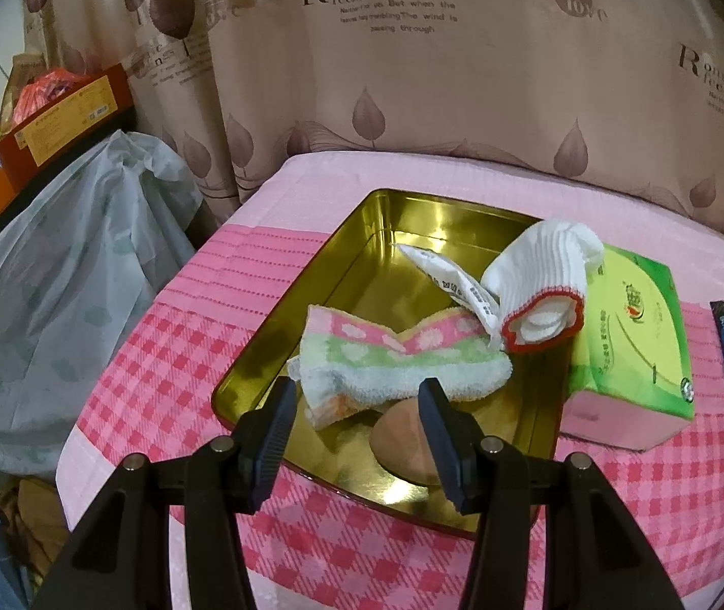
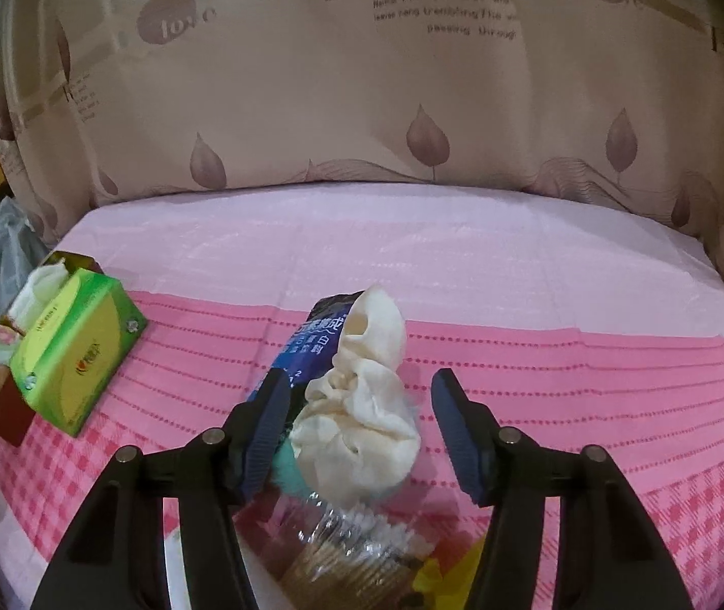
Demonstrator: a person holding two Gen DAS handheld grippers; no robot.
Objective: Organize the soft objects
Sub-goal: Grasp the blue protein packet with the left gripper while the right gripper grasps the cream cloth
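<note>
Surface is a bed [image 2: 412, 254] under a pink sheet with a checked band. A gold rectangular tin [image 1: 341, 254] lies open near its left side.

Already in the tin: a pink-and-green spotted towel [image 1: 402, 356], a white ribbed glove with a red cuff [image 1: 539, 274] propped on the tin's right wall, a white printed sachet [image 1: 443, 274], and a tan egg-shaped sponge [image 1: 402, 437] at the near wall. A green tissue pack [image 1: 631, 335] leans on the tin's right side, outside it.

Left claw [image 1: 356, 437] hovers over the tin's near edge, jaws apart, holding nothing.

Right claw [image 2: 356, 432] is lowered over the middle of the bed, near the front edge. Jaws apart, a crumpled cream cloth [image 2: 362, 406] between them. Left pad close beside the cloth; right pad clearly short of it. No grip yet. The cloth lies on a dark blue printed packet [image 2: 311, 335], a teal object [image 2: 285, 462] just showing underneath. A clear bag of cotton swabs [image 2: 356, 544] lies nearer the front edge.

Step in hand, as I judge it: picking up the cream cloth. Next move calls for closing on the cloth's bulk alone, clear of packet and swab bag, then carrying it left to the tin.
</note>
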